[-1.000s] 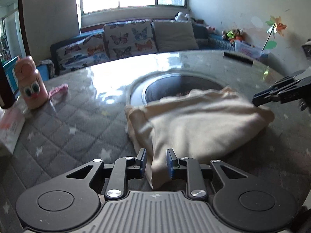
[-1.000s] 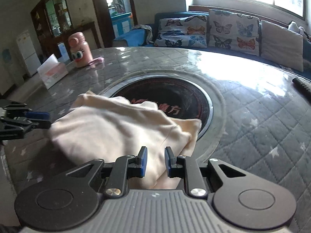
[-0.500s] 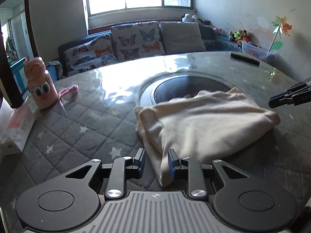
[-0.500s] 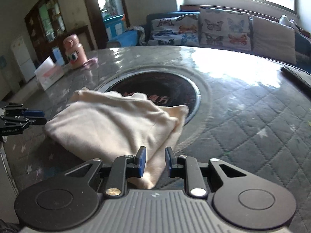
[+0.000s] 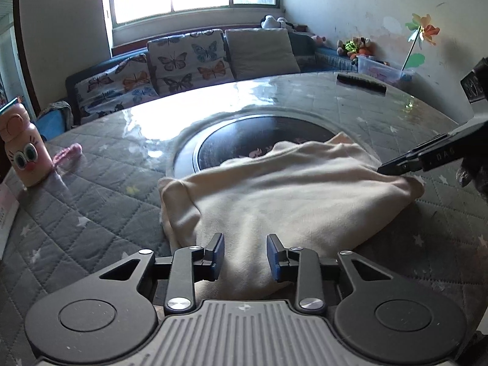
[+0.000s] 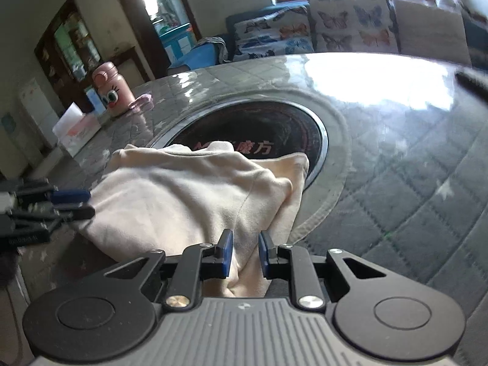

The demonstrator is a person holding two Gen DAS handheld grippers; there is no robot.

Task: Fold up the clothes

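We read red characters "魔方" on the dark round plate at the table's middle; letters before them are unclear.

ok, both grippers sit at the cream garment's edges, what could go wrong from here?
1. The left gripper and right gripper are open over thick layers of the cream garment; closing may catch only the top ply, undoing the fold.
2. Its far edge overlaps the dark round inset in the table; dragging could snag on the rim.
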